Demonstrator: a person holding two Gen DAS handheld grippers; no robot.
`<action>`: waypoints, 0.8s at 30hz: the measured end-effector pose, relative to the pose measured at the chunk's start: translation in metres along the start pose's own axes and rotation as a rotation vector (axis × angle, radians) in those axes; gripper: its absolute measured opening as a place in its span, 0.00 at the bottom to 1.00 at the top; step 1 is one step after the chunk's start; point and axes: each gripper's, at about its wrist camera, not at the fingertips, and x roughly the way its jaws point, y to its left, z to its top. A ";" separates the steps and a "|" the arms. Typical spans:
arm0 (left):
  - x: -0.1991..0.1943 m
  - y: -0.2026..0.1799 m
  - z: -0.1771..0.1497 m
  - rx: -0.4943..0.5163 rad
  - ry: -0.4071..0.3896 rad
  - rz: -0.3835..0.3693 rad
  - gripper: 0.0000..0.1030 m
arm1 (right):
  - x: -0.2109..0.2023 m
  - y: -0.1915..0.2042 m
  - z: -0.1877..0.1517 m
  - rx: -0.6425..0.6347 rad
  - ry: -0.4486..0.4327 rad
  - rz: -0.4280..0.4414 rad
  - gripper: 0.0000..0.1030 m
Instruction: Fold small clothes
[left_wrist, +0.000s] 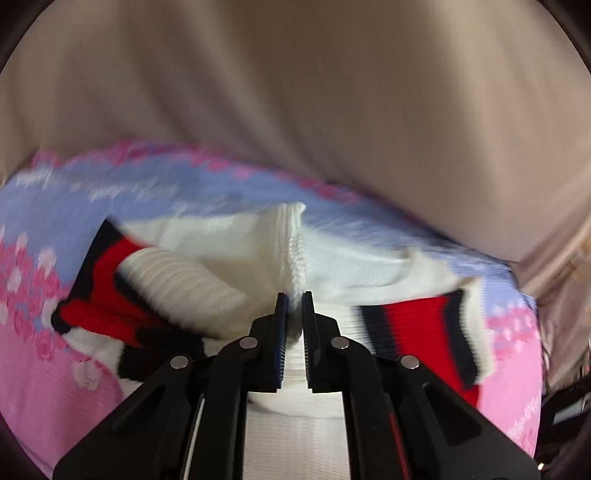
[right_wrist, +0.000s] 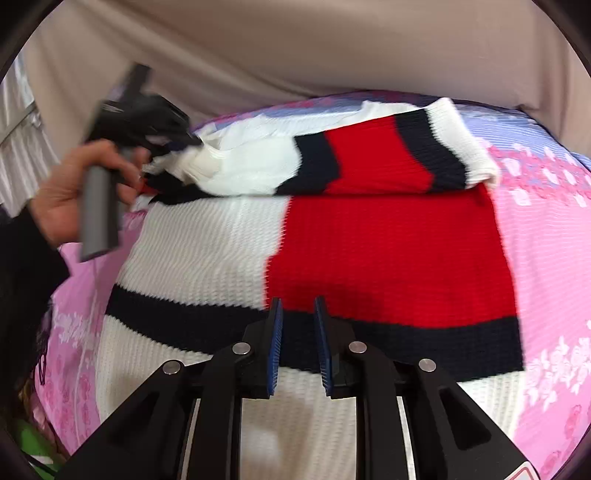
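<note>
A knit sweater (right_wrist: 229, 243) in white, red and black lies on a pink and blue flowered bedspread (right_wrist: 546, 258). One sleeve (right_wrist: 376, 158) is folded across its top. My left gripper (left_wrist: 294, 301) is shut on a white ribbed fold of the sweater (left_wrist: 293, 254) and lifts it; it also shows in the right wrist view (right_wrist: 192, 142), held by a hand (right_wrist: 66, 192), pinching the sweater's upper left. My right gripper (right_wrist: 298, 314) is open and empty, just above the sweater's black stripe near the hem.
A beige cloth (right_wrist: 295, 48) hangs behind the bed. The bedspread shows around the sweater on the right and left (right_wrist: 74, 325). A person's dark sleeve (right_wrist: 26, 266) is at the left edge.
</note>
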 end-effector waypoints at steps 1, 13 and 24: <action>-0.007 -0.024 0.000 0.032 -0.011 -0.054 0.07 | -0.004 -0.006 0.001 0.007 -0.011 -0.008 0.18; 0.010 -0.044 -0.065 0.057 0.086 -0.002 0.21 | -0.024 -0.064 0.022 0.054 -0.081 -0.087 0.35; -0.005 0.059 -0.084 -0.100 0.103 0.269 0.30 | 0.050 -0.132 0.108 0.173 -0.109 -0.171 0.42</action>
